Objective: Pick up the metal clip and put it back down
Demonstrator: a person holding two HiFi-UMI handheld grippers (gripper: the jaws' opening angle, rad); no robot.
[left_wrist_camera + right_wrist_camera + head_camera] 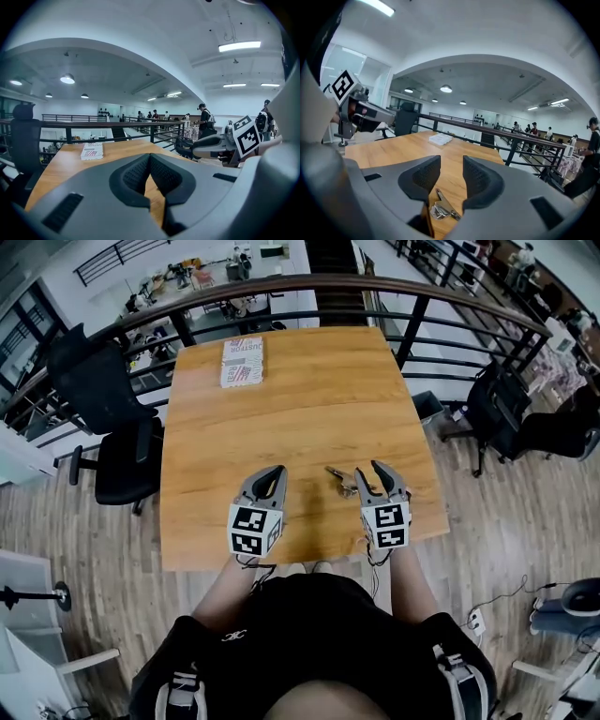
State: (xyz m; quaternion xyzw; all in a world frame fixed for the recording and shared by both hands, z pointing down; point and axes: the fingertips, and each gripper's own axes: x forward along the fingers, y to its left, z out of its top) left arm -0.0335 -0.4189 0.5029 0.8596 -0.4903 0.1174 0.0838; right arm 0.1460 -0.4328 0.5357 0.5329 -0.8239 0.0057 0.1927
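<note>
At the near edge of the wooden table (pixel 300 418), the person's two grippers sit side by side above the wood. The left gripper (pixel 277 469) has its jaws pressed together, tips meeting with nothing between them, which its own view confirms (pixel 150 157). The right gripper (pixel 367 468) stands with its jaws spread wide and neither pad pressing on anything (pixel 451 161).

Between the two tools, and close against the right gripper's inner jaw, the metal clip (pixel 340 481) lies flat on the table, toward its near right part. Its long axis runs on a diagonal. One end points toward the table's far left, and the other points back toward the near right, under the right gripper. In the right gripper view the clip (pixel 443 206) shows low in the gap between the open jaws, its slender end aimed away from the camera and its bulkier bright end nearer.

Toward the table's far edge, left of centre and well apart from the clip, rests a white printed packet (pixel 242 362). Past the table's left side stands a black office chair (pixel 103 395), and a dark curved railing (pixel 309 282) runs beyond its far edge.
</note>
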